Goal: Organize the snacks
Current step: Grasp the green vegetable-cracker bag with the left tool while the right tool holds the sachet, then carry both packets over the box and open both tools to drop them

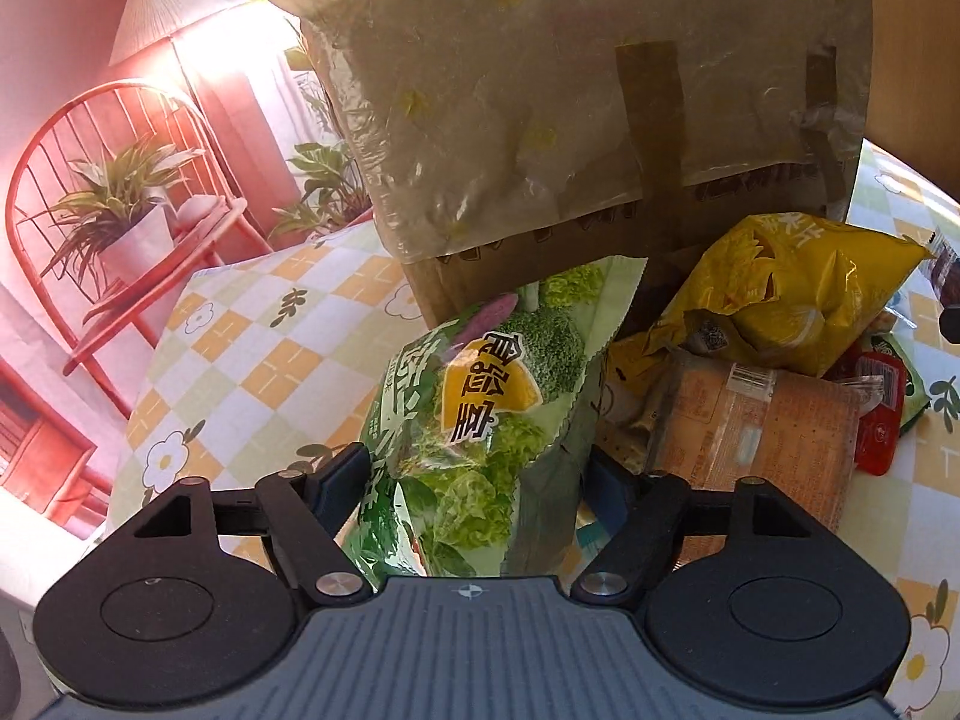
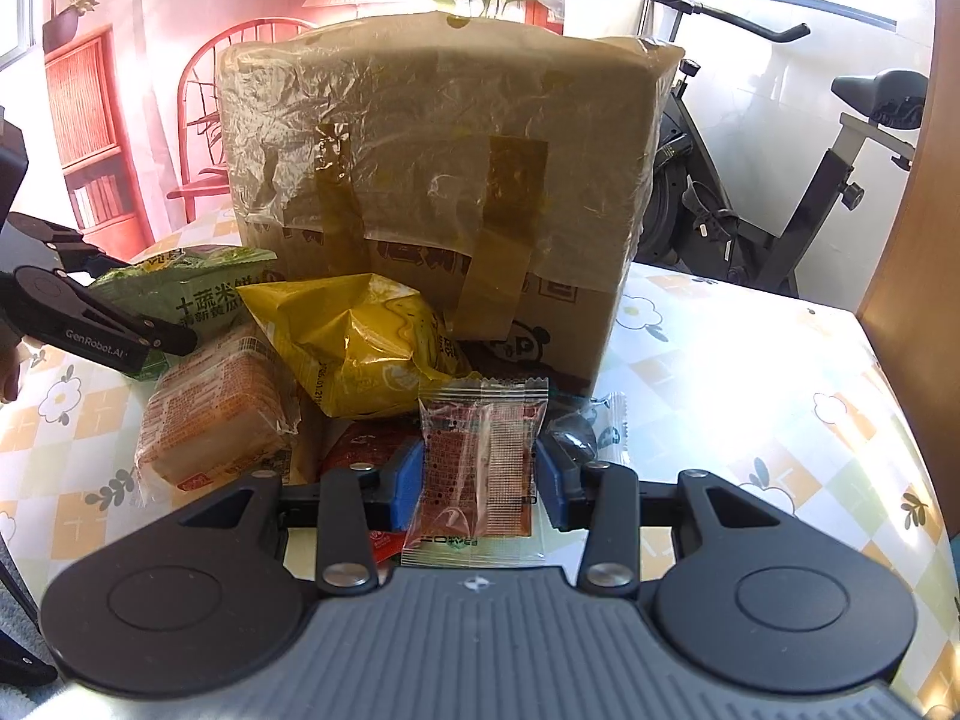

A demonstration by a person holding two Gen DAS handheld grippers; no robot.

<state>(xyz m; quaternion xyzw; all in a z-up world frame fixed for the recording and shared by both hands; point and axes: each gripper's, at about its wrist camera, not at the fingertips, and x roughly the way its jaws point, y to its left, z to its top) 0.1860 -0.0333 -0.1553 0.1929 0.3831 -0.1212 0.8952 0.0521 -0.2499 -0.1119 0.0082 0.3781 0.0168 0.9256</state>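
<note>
Left tongs pinch a green crinkly vegetable-cracker bag; right tongs pinch a small clear-wrapped orange snack above the surface. Lift both clear of the pile, gripping firmly.

The cardboard box runs off the top of the left wrist view. The green bag's lower end hides behind the gripper housing. At far right, a dark packet is cut off, unreadable. The yellow bag covers the box's lower print.
</note>
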